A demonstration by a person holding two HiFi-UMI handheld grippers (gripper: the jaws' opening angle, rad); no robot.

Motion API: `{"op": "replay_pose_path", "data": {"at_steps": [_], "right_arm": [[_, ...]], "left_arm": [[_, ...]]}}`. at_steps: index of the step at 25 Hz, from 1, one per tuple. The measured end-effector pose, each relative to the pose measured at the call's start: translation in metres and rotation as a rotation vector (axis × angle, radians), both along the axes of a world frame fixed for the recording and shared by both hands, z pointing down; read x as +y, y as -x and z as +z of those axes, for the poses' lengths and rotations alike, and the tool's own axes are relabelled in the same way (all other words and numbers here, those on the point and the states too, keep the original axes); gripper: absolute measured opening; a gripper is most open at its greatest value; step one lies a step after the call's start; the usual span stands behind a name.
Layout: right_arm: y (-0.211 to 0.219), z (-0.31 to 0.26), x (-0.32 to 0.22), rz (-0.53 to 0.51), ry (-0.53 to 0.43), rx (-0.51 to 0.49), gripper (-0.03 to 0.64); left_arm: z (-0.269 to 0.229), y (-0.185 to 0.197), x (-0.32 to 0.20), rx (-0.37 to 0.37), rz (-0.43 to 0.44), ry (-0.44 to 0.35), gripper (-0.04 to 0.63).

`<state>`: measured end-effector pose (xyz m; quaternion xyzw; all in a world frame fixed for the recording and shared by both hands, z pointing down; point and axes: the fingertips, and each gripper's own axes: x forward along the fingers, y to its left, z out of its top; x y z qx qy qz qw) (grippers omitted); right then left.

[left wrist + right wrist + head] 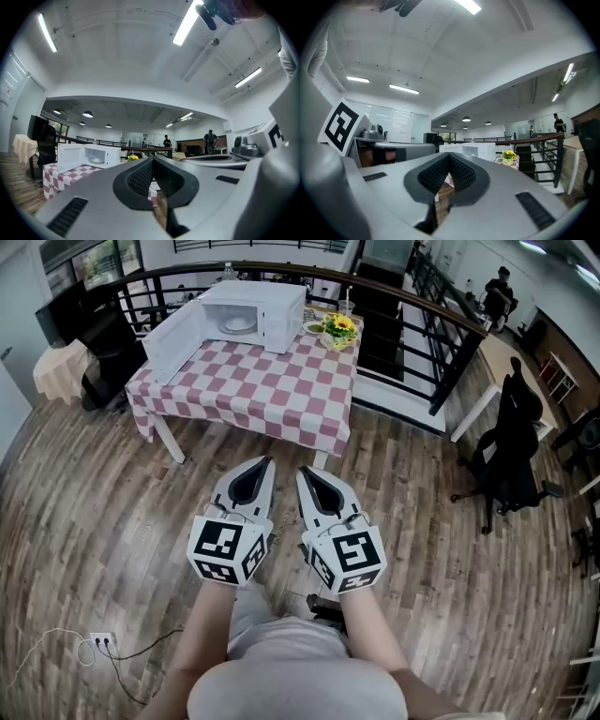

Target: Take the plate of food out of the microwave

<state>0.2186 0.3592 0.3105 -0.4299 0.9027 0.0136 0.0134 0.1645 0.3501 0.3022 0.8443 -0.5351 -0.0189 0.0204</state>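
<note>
Both pairs of jaws are pressed together with nothing between them. The left gripper (pixel 261 465) and right gripper (pixel 307 472) are side by side, well short of the table (pixel 281 399). The microwave (pixel 267 310) has its door (pixel 173 338) open and the plate (pixel 239 324) sits inside, so the approach, grasp and lift all remain. What's on the plate is too small to tell.

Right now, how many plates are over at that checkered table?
2. One plate sits inside the open microwave; a second plate lies beside the yellow flowers. More could hide behind the microwave.
</note>
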Motion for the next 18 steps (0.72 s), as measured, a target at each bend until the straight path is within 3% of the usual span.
{"op": "replay_pose_path", "data": {"at_steps": [18], "right_arm": [[0.096,0.011,-0.132,-0.025,0.038,0.025,0.026]], "left_arm": [[0.006,0.086,-0.139,0.024,-0.003,0.042,0.003]]}}
